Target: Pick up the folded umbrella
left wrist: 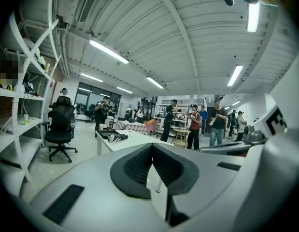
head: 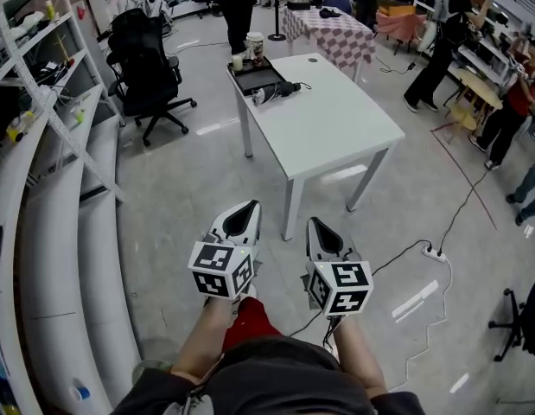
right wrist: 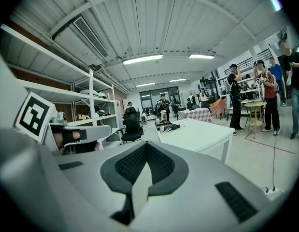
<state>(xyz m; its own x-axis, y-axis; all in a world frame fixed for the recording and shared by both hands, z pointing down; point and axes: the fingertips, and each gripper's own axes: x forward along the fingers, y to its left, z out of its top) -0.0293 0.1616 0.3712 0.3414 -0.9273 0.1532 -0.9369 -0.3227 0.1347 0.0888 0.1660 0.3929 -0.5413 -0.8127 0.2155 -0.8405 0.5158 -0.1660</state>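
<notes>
The folded umbrella [head: 280,89] (dark, rolled) lies on the smooth white surface [head: 336,137] beside a black tray [head: 257,76], well ahead of the left gripper [head: 252,204] and right gripper [head: 312,221]. Only the gripper views show the ribbed black fingers [left wrist: 136,166] pressed together, holding nothing.

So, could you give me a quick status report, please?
Left gripper and right gripper shut, empty, short of the table. Folded umbrella lies at its far end beside black tray. Nothing blocking the approach.

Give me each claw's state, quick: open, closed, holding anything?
Left claw: closed, holding nothing.
Right claw: closed, holding nothing.
</notes>
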